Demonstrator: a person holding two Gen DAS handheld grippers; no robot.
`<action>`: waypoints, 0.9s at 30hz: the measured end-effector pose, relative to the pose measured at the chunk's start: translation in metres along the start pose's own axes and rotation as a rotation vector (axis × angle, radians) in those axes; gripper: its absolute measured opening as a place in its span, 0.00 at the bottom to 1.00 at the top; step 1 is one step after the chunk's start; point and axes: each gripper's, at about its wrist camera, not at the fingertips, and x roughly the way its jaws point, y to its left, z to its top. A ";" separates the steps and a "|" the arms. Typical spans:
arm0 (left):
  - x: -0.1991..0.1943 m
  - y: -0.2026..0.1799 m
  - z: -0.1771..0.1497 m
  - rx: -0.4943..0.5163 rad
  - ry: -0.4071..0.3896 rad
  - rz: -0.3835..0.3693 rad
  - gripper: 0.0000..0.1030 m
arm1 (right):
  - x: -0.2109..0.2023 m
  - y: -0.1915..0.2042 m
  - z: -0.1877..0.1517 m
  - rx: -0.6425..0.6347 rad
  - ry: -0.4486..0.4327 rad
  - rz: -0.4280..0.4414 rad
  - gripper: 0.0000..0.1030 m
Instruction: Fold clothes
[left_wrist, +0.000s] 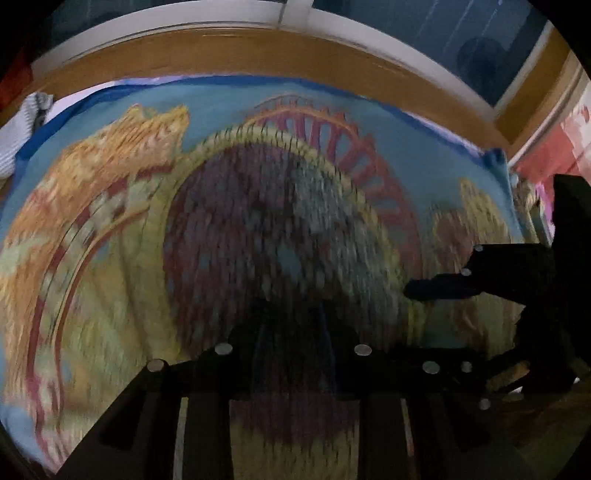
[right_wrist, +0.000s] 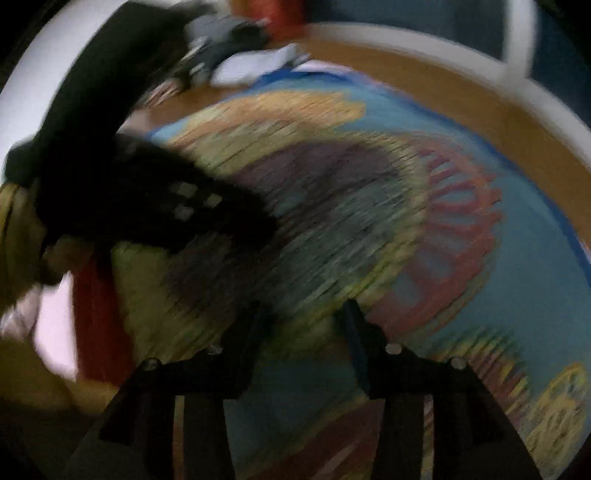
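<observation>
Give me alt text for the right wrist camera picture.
Blurred fisheye view: the right gripper, jaws apart, hovers over a blue garment with a colourful round print, spread on a wooden table. The left gripper reaches in from the left.

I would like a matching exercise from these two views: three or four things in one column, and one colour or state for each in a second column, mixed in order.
Things:
1. patterned cloth
2. table
3. right gripper
4. window frame

Colour or state:
A. white
B. jaws apart, nothing between the pads
C. light blue ground with a large round purple and yellow figure
D. brown wood

Pairs: 1-C, 2-D, 3-B, 4-A
</observation>
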 end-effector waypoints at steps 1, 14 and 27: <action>-0.003 -0.001 -0.007 0.001 0.013 0.010 0.25 | -0.003 0.008 -0.007 -0.021 0.004 0.013 0.43; -0.015 0.004 0.003 0.015 0.027 0.064 0.25 | -0.047 -0.019 -0.017 0.114 0.000 0.121 0.41; 0.018 0.036 0.130 -0.193 -0.133 0.018 0.25 | -0.010 -0.176 0.092 0.230 -0.215 -0.278 0.42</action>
